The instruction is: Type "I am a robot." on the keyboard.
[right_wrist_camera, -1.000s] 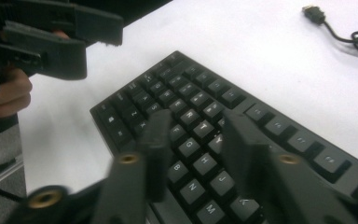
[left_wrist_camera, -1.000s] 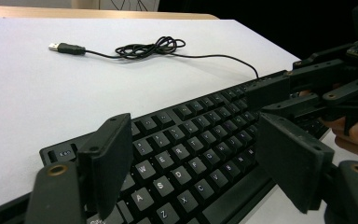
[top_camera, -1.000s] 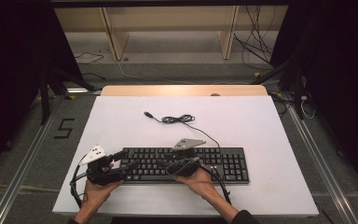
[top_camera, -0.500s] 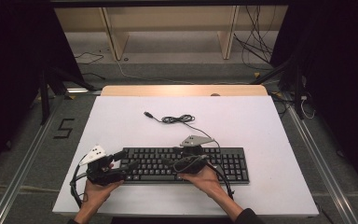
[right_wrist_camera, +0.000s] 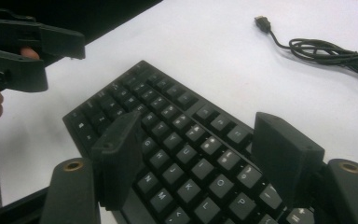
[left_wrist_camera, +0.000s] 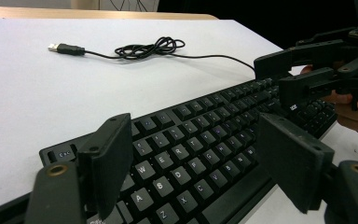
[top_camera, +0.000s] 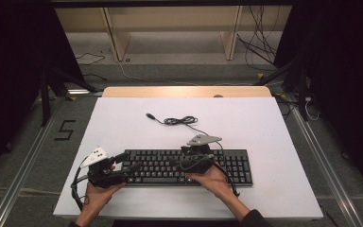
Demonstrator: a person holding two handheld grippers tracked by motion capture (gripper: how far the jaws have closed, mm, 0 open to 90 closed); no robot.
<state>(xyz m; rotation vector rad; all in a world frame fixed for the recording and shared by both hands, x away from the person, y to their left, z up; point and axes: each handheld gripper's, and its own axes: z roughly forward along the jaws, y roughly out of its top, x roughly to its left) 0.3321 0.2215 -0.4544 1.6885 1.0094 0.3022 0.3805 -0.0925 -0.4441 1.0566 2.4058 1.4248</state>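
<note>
Lying flat on the white table (top_camera: 274, 142), the black keyboard (top_camera: 170, 166) sits near the table's front edge, its long side parallel to that edge. Its thin black cable (top_camera: 182, 121) runs from the back of the keyboard toward the middle of the table, gathers into a loose coil, and ends in a USB plug (top_camera: 149, 115) lying free on the surface.

Left gripper (top_camera: 131, 162) — positioned at the keyboard's left end, held in the person's left hand (top_camera: 94, 194). In the left gripper view its jaws stand wide apart above the letter keys, with nothing between them and no pad pressing on a key.

Right gripper (top_camera: 196, 152) — positioned over the middle of the keyboard, held in the person's right hand (top_camera: 212, 178), with its grey plate (top_camera: 203, 140) on top. Its jaws have just been opening; in the right gripper view they stand wide, framing the keys of the right letter block, and nothing is clamped between them.

Both grippers point across the keys toward each other — each gripper view shows the opposite gripper farther off at the frame edge
</note>
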